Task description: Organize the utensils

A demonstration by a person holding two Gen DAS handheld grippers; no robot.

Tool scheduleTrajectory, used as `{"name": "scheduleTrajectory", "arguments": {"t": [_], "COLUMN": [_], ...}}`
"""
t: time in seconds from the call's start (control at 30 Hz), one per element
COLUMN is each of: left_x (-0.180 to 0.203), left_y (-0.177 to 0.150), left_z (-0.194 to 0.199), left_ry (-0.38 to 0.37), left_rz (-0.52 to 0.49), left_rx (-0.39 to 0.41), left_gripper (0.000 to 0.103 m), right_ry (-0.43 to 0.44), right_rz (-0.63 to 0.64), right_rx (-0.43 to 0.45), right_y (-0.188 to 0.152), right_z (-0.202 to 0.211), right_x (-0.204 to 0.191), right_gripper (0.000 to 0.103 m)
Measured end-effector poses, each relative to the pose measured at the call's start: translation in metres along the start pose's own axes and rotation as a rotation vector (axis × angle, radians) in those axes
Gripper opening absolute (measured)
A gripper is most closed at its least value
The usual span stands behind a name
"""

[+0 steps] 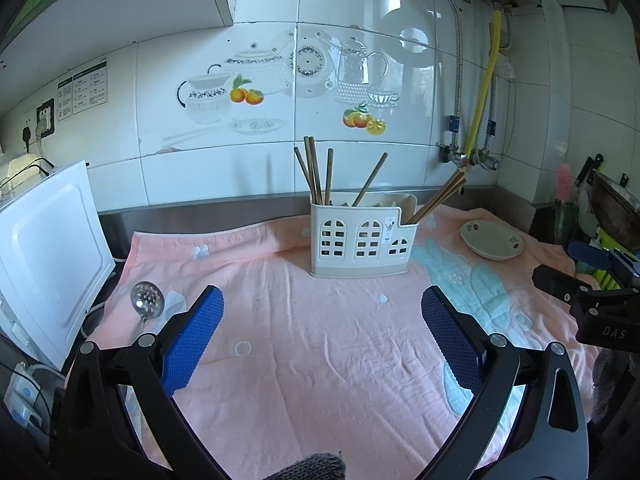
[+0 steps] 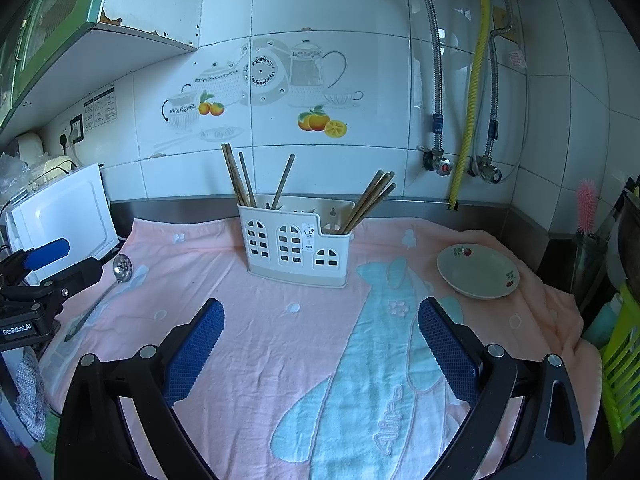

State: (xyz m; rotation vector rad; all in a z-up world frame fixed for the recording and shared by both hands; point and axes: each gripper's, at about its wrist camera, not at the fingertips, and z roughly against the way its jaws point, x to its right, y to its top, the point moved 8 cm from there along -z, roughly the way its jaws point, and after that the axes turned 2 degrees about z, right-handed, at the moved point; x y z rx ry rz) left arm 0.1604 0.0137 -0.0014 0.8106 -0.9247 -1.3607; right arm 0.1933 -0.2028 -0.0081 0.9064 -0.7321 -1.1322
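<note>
A white utensil holder (image 1: 360, 240) (image 2: 296, 250) stands at the back of the pink towel (image 1: 304, 340) (image 2: 256, 332), with several wooden chopsticks (image 1: 316, 174) (image 2: 240, 176) upright in it. A metal slotted spoon (image 1: 147, 300) (image 2: 120, 270) lies on the towel's left side. My left gripper (image 1: 322, 304) hangs open over the towel, short of the holder, with the spoon just left of its left finger. My right gripper (image 2: 320, 316) is open too, with nothing between its fingers. Each gripper shows at the edge of the other's view.
A small white dish (image 1: 492, 242) (image 2: 478, 272) with red print sits on the towel's right side. A white appliance (image 1: 44, 264) (image 2: 64, 210) stands at the left. Pipes and valves (image 2: 440, 166) run down the tiled wall; a green basket (image 2: 624, 372) is at the right.
</note>
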Motion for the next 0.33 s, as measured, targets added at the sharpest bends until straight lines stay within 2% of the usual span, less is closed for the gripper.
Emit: {"name": "scheduleTrajectory", "arguments": {"t": [0.33], "left_x": [0.0003], "left_y": [-0.0014], "left_z": [0.0], "left_ry": [0.014], "left_rz": [-0.009], "left_rx": [-0.004], "left_gripper": [0.098], "right_ry": [0.003], "right_rz": [-0.003], "right_rx": [-0.001], "right_y": [-0.002], "right_z": [0.0004], "right_x": [0.0], "right_gripper": [0.094]}}
